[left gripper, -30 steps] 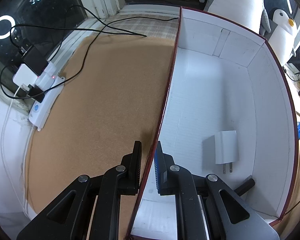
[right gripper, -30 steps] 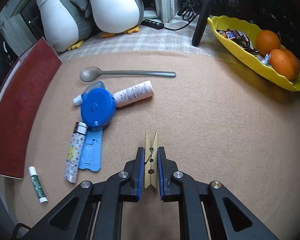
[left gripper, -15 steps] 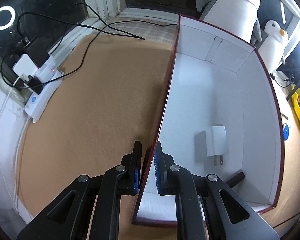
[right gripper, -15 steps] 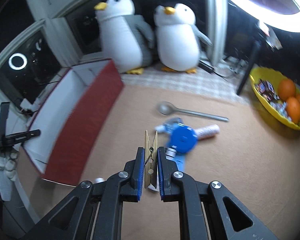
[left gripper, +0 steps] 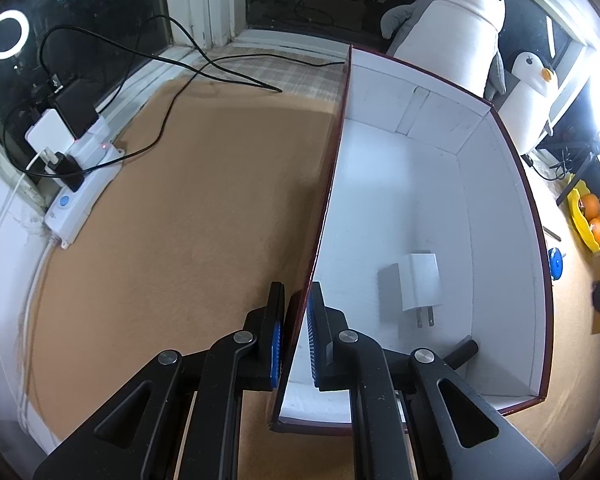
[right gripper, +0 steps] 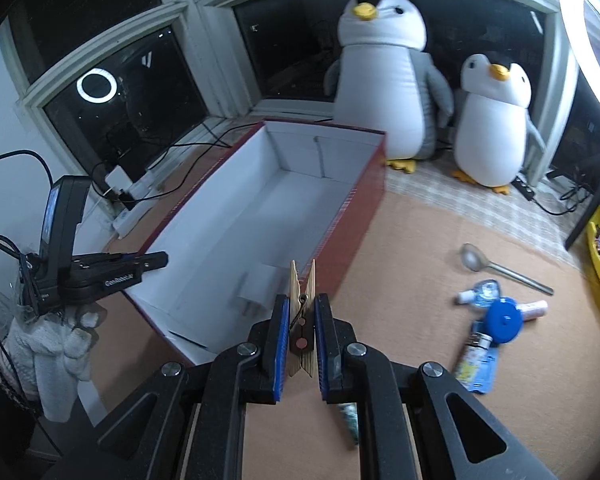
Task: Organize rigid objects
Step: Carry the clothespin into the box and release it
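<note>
Clothespin (right gripper: 302, 316) pinched in right gripper (right gripper: 302, 338), lower end hidden; left gripper (left gripper: 296, 336) clamps box wall (left gripper: 324, 208)

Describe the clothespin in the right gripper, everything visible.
The clothespin is pale, unfinished-looking wood: two flat slats joined by a wire spring, with a round hole low down. It stands nearly upright, its two tips spread in a narrow V pointing away from the camera. The right gripper is shut on its sides at about the spring. Nothing else touches it; it is in the air, seen before the near end of the red box.
</note>
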